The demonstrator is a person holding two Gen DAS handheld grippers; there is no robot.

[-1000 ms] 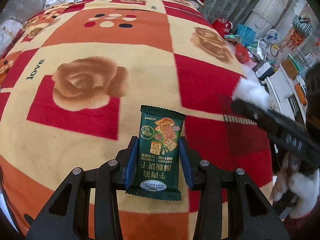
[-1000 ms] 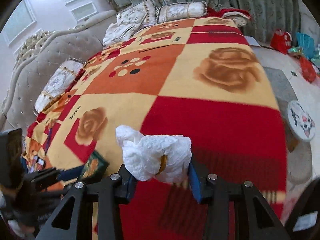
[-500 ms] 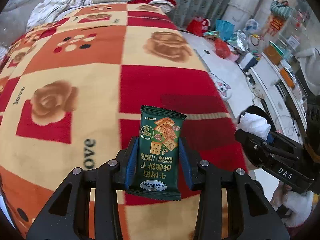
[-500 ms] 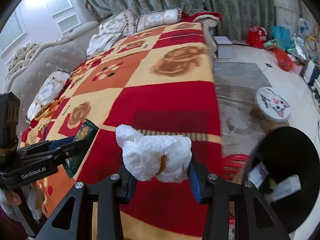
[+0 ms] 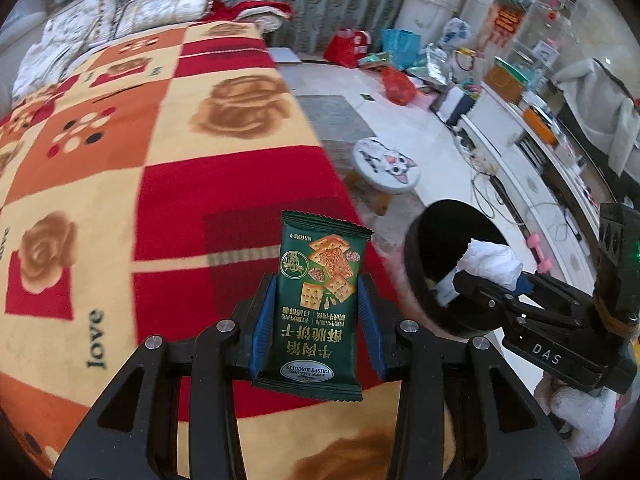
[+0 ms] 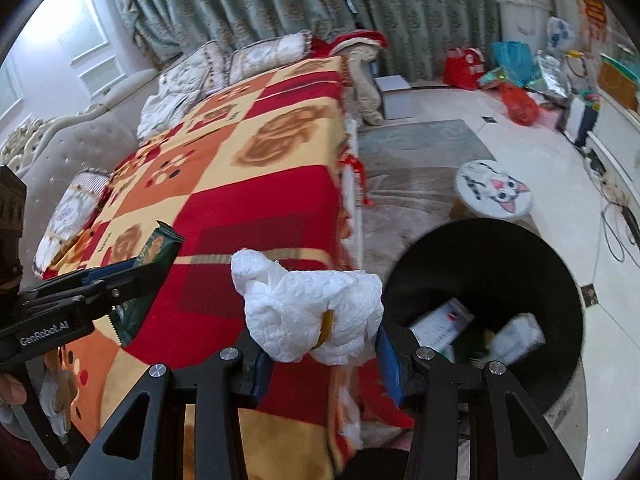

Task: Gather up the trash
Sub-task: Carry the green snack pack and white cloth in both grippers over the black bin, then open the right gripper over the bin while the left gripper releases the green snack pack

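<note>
Both loads now swung off the bed toward the bin

Left hand-held gripper (image 5: 318,320) stays clamped on the biscuit packet (image 5: 322,300); right hand-held gripper (image 6: 320,344) grips the tissue wad (image 6: 308,308), black bin (image 6: 560,280) now lower right, so dropping looks next.

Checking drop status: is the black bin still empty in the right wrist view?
No, the black bin already holds several pieces of white packaging at its bottom.

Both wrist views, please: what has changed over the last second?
Both hands swung from over the patterned blanket toward the black round bin, now in view. Unchanged: left tongs grip the green biscuit packet; right tongs grip the crumpled white tissue.
</note>
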